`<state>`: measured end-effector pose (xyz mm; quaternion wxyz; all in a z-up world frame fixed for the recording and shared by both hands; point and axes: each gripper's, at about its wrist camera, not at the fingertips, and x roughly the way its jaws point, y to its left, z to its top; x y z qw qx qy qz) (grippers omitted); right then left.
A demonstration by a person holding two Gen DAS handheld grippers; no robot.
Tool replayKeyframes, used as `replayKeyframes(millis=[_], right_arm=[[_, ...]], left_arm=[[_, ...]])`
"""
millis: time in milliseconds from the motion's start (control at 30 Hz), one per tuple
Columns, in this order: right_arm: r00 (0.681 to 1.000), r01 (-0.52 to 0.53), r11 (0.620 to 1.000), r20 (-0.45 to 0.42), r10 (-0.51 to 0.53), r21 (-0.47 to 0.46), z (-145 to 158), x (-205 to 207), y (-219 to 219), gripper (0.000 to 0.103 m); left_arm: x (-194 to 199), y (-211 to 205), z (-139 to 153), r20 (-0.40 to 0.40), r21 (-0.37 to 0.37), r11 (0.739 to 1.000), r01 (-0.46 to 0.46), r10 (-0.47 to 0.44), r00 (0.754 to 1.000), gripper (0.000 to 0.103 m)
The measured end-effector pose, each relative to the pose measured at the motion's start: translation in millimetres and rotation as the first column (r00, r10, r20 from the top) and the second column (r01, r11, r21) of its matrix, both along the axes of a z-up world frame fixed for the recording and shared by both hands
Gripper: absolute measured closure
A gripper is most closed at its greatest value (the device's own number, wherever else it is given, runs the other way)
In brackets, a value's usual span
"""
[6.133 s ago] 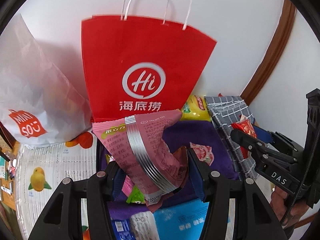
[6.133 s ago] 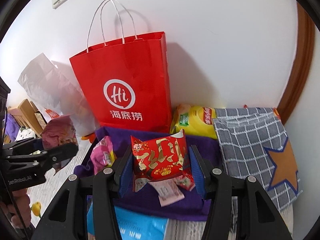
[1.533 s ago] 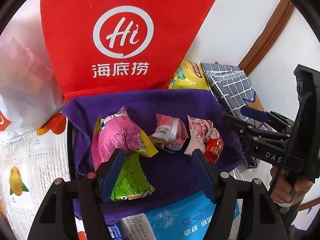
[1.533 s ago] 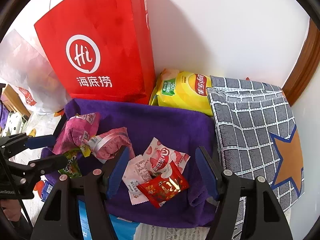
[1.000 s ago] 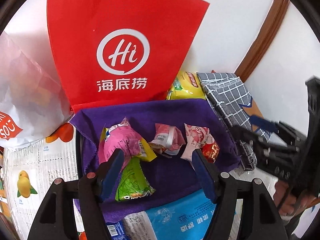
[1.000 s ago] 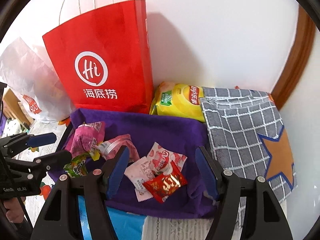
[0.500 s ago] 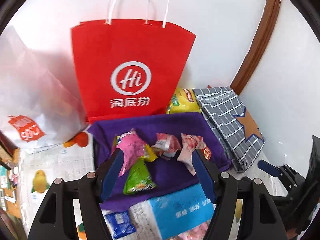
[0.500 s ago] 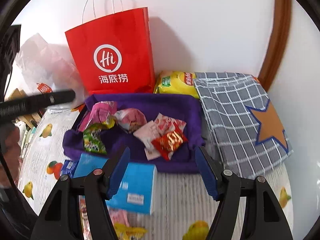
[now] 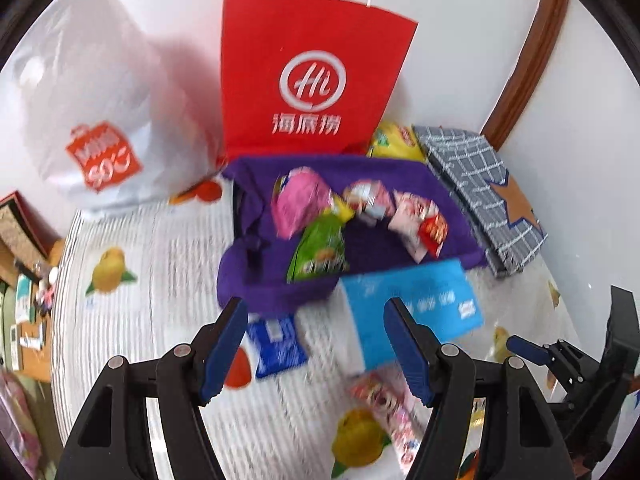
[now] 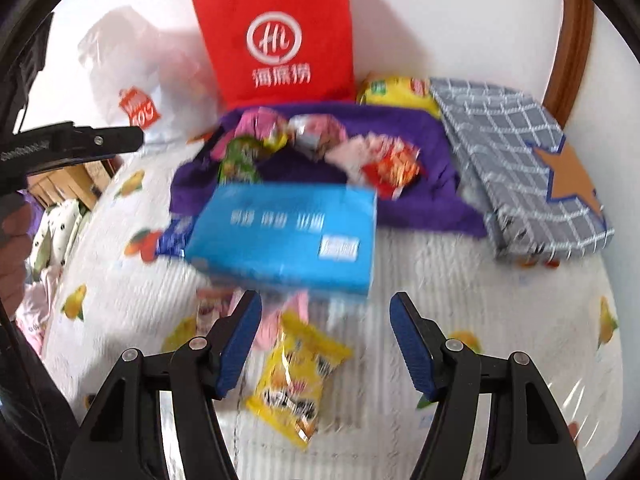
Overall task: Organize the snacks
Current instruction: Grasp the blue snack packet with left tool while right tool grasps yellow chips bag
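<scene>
Right wrist view, near to far: my right gripper [image 10: 325, 342] is spread and empty over one yellow snack packet [image 10: 295, 380] on the fruit-print cover [image 10: 500, 320], then one blue box [image 10: 284, 236], then the purple cloth tray [image 10: 424, 208] with roughly five packets. Left gripper [image 9: 316, 346] likewise gapes, holding nothing. I judge the risk is pinching the cover along with that thin packet, or nudging it under the box.

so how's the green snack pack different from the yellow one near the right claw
The green snack pack lies on the purple cloth among other packets; the yellow snack pack lies alone on the fruit-print cover, outside the cloth. The green one is behind the blue box, the yellow one in front of it. Neither is gripped.
</scene>
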<state>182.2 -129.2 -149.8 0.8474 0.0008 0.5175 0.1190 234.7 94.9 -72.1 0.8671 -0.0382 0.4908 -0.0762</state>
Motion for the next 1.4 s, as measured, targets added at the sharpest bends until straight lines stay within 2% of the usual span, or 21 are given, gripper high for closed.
replayKeyframes(millis=[233,300,333,533,633,867,967,1067,1133,1167,1200,1233,1300,1400], right_arm=[[0.997,0.006,1.000,-0.078,-0.005,0.009,-37,-19,9,0.040],[0.995,0.001,1.000,-0.101,-0.001,0.002,-47,-21,13,0.044],[0.994,-0.001,1.000,-0.108,0.002,0.007,-52,-22,14,0.051],[0.999,-0.007,1.000,-0.046,0.007,0.000,-43,-30,7,0.061],[1.000,0.012,1.000,-0.016,-0.011,0.019,-35,-33,-7,0.061],[0.996,0.074,0.997,0.045,-0.073,-0.026,-30,-29,-42,0.061],[0.993,0.099,0.993,0.066,-0.095,-0.065,-34,-26,-51,0.061],[0.992,0.104,0.992,0.078,-0.099,-0.066,-40,-24,-58,0.061],[0.991,0.111,0.992,0.086,-0.107,-0.053,-43,-22,-62,0.061],[0.990,0.115,0.992,0.087,-0.111,-0.046,-45,-20,-63,0.061],[0.989,0.119,0.992,0.088,-0.115,-0.040,-47,-17,-65,0.061],[0.989,0.123,0.992,0.089,-0.119,-0.039,-48,-16,-66,0.061],[0.987,0.128,0.991,0.097,-0.124,-0.040,-51,-13,-67,0.061],[0.987,0.122,0.992,0.115,-0.116,-0.040,-55,-7,-66,0.061]], left_arm=[[-40,11,-27,-0.049,0.016,1.000,-0.016,0.017,0.999,0.034],[-48,16,-35,-0.066,0.005,1.000,-0.030,0.030,0.997,0.034],[-53,20,-41,-0.077,0.006,0.999,-0.041,0.041,0.996,0.034],[-62,39,-64,-0.118,0.022,0.993,-0.118,0.119,0.986,0.034],[-55,38,-68,-0.109,0.035,0.990,-0.137,0.140,0.984,0.035],[-18,11,-80,-0.069,0.088,0.991,-0.101,0.107,0.992,0.034],[3,1,-94,-0.085,0.109,0.990,-0.093,0.103,0.991,0.034],[17,-2,-107,-0.096,0.118,0.984,-0.131,0.142,0.985,0.035],[22,-2,-115,-0.110,0.119,0.983,-0.143,0.156,0.982,0.038],[22,0,-117,-0.110,0.074,0.987,-0.143,0.150,0.982,0.046],[20,1,-116,-0.096,0.064,0.986,-0.154,0.160,0.982,0.058],[18,0,-116,-0.088,0.093,0.983,-0.161,0.169,0.982,0.061],[14,-3,-115,-0.090,0.114,0.985,-0.131,0.142,0.986,0.062],[-1,-4,-112,-0.091,0.097,0.988,-0.119,0.128,0.988,0.063]])
